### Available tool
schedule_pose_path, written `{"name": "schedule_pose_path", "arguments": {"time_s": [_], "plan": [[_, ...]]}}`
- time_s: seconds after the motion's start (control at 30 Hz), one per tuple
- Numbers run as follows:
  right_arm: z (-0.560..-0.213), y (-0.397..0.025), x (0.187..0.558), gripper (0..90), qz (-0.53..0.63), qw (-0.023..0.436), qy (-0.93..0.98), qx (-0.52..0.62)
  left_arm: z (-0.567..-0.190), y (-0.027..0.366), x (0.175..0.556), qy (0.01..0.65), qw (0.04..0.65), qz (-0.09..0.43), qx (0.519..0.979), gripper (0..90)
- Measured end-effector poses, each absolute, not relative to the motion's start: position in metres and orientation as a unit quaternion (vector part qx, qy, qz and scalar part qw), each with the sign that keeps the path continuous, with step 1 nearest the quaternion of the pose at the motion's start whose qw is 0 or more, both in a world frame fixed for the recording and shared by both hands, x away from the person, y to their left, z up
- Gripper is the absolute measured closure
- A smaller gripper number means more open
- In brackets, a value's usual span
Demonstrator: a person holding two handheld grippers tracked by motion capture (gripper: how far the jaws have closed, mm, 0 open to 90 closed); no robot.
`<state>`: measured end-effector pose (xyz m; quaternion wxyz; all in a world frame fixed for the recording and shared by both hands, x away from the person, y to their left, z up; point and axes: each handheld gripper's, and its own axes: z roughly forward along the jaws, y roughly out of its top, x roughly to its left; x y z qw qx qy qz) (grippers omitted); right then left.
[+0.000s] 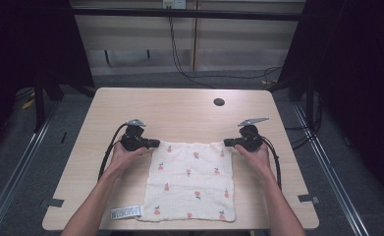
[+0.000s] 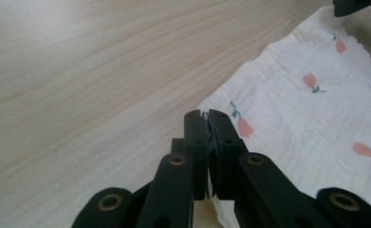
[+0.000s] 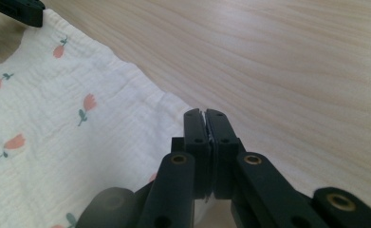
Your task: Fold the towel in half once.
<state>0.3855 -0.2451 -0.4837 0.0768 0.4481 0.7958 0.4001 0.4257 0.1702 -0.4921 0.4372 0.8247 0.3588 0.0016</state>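
A cream cloth (image 1: 192,179) printed with small pink flowers lies flat on the near half of the wooden table (image 1: 179,108). My left gripper (image 1: 155,143) sits at the cloth's far left corner, my right gripper (image 1: 227,142) at its far right corner. In the left gripper view the jaws (image 2: 205,114) are pressed together with a sliver of the cloth (image 2: 306,118) between them. The right gripper view matches: its gripper (image 3: 205,113) is shut on the edge of the cloth (image 3: 78,142). Each gripper view catches the other gripper at a top corner.
A white label (image 1: 126,212) lies at the cloth's near left corner by the table's front edge. A dark round hole (image 1: 219,102) sits in the far part of the tabletop. Cables run across the floor behind the table.
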Motion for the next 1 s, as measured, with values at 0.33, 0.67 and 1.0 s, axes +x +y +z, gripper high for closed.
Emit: {"name": "schedule_pose_path", "arguments": {"time_s": [0.33,0.67,1.0], "plan": [[-0.465,-0.249,0.382,88.7,0.423,0.081,0.788,0.44,-0.472,0.174,0.417,0.336,0.454,0.008,0.825,87.2],[-0.447,-0.249,0.376,88.8,0.446,0.081,0.781,0.431,-0.444,0.173,0.408,0.32,0.48,0.036,0.816,87.3],[-0.439,-0.252,0.362,88.8,0.455,0.077,0.782,0.418,-0.447,0.181,0.396,0.314,0.485,0.033,0.816,87.3]]}}
